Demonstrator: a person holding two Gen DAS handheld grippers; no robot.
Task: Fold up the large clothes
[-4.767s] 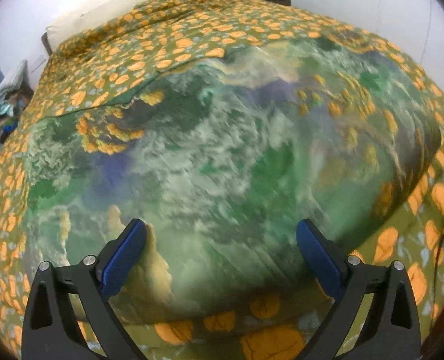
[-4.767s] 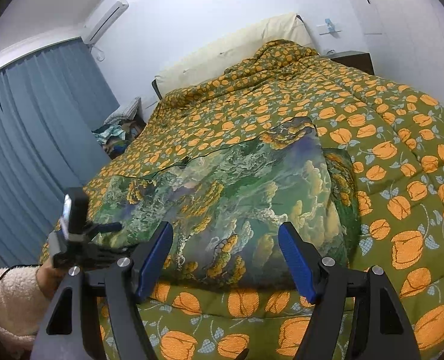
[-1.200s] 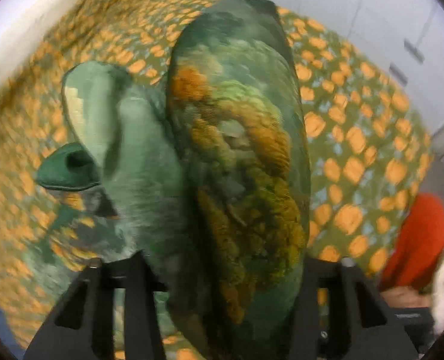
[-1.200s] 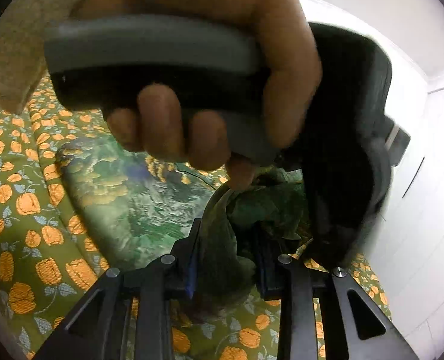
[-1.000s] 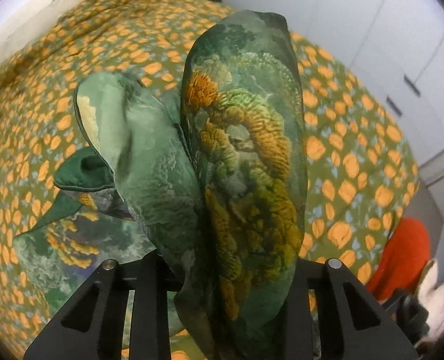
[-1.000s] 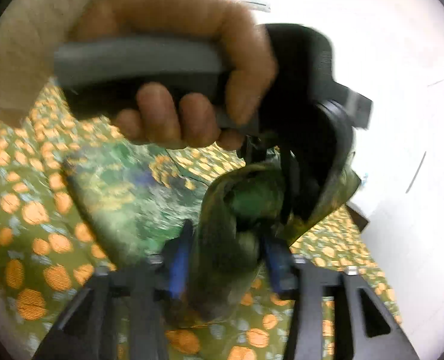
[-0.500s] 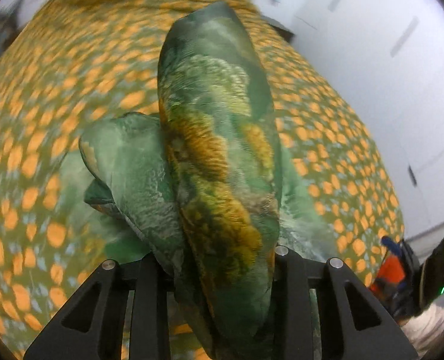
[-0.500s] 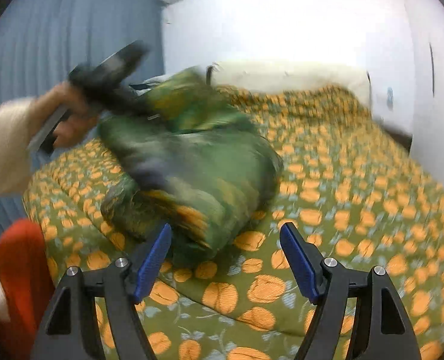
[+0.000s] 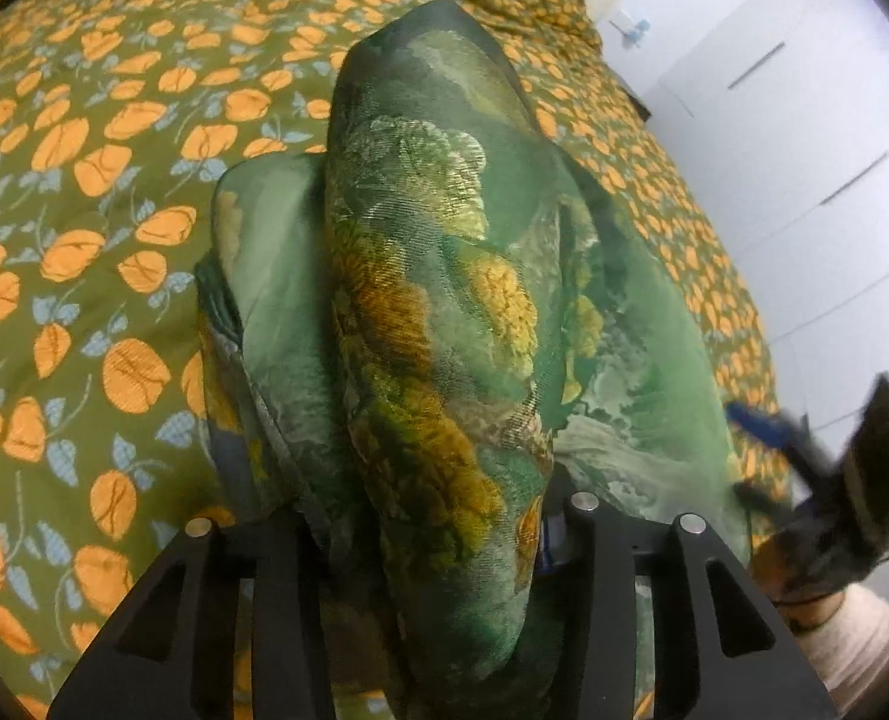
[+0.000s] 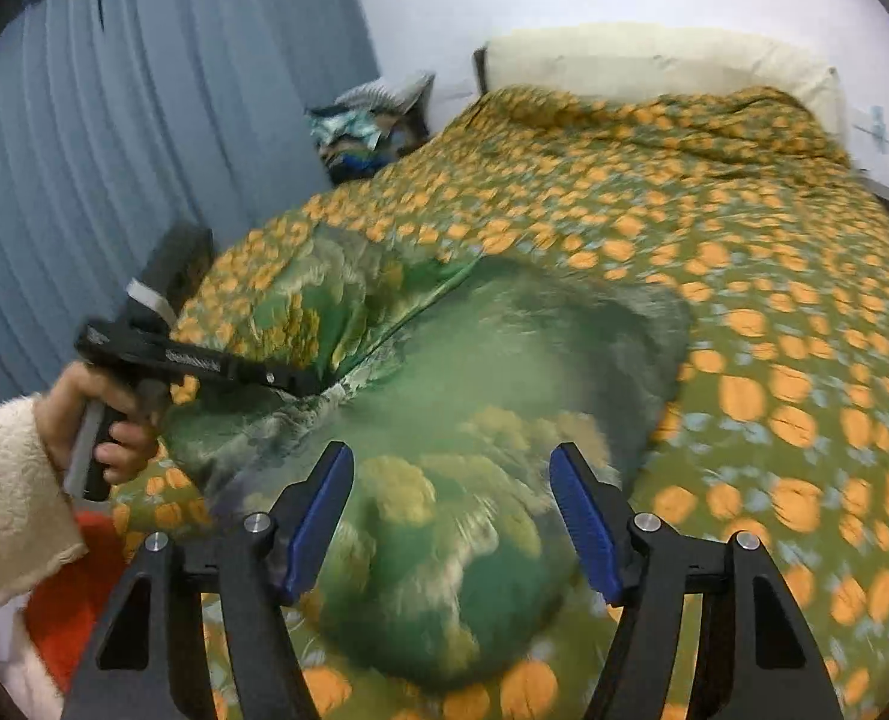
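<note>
On the bedspread (image 10: 774, 300), our green garment (image 10: 504, 420) lay half-folded; left gripper (image 9: 438, 540) was clamped on a bunched edge to carry it over, right gripper (image 10: 450, 516) hovered above, jaws apart.

The left gripper (image 9: 438, 516) is clamped on a bunched fold of the garment (image 9: 444, 276), its black arms drawn close on either side of the cloth and its fingertips buried in it. In the right wrist view the same gripper reaches level into the garment's left edge, held by the left hand (image 10: 105, 420) in a pistol grip with a cream fleece cuff at the wrist. The right gripper (image 10: 450, 516) hangs above the near end of the garment, its blue pads (image 10: 318, 516) spread wide with nothing between them. In the left wrist view it is a blurred shape at the garment's right side.
</note>
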